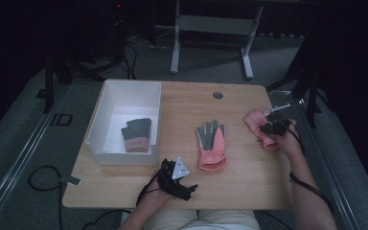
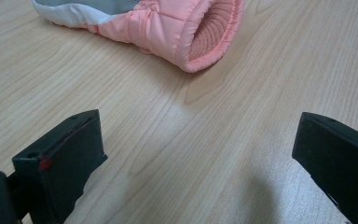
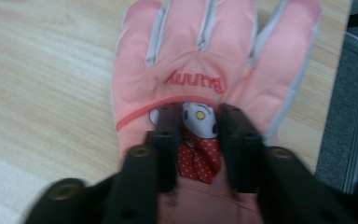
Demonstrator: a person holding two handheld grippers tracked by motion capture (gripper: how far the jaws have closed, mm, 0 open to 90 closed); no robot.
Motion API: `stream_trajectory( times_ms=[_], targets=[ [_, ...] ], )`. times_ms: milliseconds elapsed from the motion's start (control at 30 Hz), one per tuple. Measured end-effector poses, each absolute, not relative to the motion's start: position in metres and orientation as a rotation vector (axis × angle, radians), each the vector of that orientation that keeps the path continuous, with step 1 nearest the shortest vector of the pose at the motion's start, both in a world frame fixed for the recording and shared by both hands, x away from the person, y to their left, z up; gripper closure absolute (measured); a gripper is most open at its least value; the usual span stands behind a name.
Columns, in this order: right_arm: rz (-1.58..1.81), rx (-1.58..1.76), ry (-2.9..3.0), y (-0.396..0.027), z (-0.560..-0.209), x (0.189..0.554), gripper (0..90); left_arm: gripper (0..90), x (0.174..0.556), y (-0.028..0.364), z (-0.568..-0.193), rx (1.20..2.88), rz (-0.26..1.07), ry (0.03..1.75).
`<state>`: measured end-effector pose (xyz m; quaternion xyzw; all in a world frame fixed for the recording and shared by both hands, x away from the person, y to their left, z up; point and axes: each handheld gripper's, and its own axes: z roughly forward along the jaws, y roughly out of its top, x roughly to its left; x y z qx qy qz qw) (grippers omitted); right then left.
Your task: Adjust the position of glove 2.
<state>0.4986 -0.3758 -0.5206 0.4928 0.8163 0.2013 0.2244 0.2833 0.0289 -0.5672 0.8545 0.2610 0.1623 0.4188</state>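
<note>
A pink glove (image 1: 255, 120) lies back up near the table's right edge. My right gripper (image 1: 273, 125) sits on top of it. In the right gripper view the jaws (image 3: 198, 116) stand close together and pinch the fabric of this glove (image 3: 205, 51) at its cartoon bunny patch. A second pink and grey glove (image 1: 212, 143) lies palm up at the table's middle. My left gripper (image 1: 179, 177) rests near the front edge, open, with bare wood between its jaws (image 2: 198, 126). The cuff of the middle glove (image 2: 168, 28) lies just ahead of it.
A white box (image 1: 100, 115) stands at the table's left and holds a folded grey and pink glove (image 1: 136, 134). A round cable hole (image 1: 218, 95) sits near the far edge. Bare wood stretches between the gloves and the front edge.
</note>
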Motion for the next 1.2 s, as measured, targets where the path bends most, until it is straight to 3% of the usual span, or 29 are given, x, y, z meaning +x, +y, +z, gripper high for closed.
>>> stream_trajectory(
  times_ms=[133, 300, 567, 833, 1200],
  targets=[
    [0.578, 1.451, 2.203, -0.377, -0.514, 0.497, 85.5, 1.4, 0.284, 0.030, -0.567, 2.134, 0.403, 0.658],
    [0.643, 1.504, 2.128, -0.373, -0.493, 0.485, 86.7, 1.4, 0.284, 0.029, -0.567, 2.136, 0.405, 0.662],
    [0.805, 1.585, 1.971, -0.356, -0.439, 0.431, 86.7, 1.4, 0.284, 0.029, -0.567, 2.136, 0.409, 0.658],
    [0.845, 1.641, 1.968, -0.339, -0.443, 0.389, 86.7, 1.4, 0.284, 0.029, -0.566, 2.134, 0.407, 0.658],
    [0.845, 1.638, 1.973, -0.318, -0.461, 0.368, 86.5, 1.4, 0.284, 0.030, -0.566, 2.135, 0.411, 0.653]
  ],
)
